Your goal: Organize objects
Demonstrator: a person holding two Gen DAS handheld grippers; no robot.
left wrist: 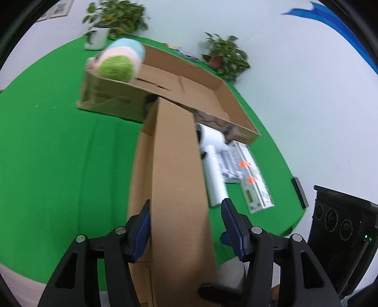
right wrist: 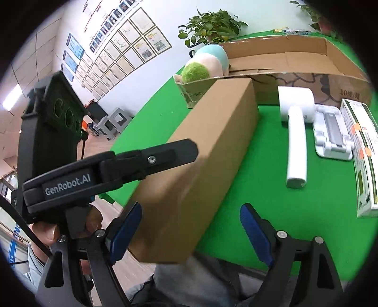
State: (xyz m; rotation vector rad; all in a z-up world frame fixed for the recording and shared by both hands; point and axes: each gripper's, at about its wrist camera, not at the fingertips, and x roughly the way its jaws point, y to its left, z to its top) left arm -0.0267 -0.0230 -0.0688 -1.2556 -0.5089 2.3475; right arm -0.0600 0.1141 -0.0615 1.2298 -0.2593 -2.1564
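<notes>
A long closed brown carton [left wrist: 174, 179] [right wrist: 200, 151] lies on the green table, its near end past the table's front edge. My left gripper [left wrist: 185, 226] is open, its blue pads on either side of the carton's top face; the left pad [left wrist: 143, 232] touches the carton's side and the right pad stands apart. It also shows from the side in the right wrist view [right wrist: 151, 155]. My right gripper [right wrist: 191, 233] is open and empty, with the carton's near end between its jaws. A large open cardboard box [left wrist: 189, 87] [right wrist: 295, 61] stands behind, with a pastel plush toy [left wrist: 118, 61] [right wrist: 205, 63] in its left end.
Right of the carton lie a white handheld device [left wrist: 212, 163] [right wrist: 296, 132], a white stand [right wrist: 330, 137] and a white-green product box [left wrist: 255, 184] [right wrist: 363, 153]. Potted plants [left wrist: 113, 19] [left wrist: 224, 56] stand at the back edge. The table's front edge [right wrist: 236, 262] is just under my grippers.
</notes>
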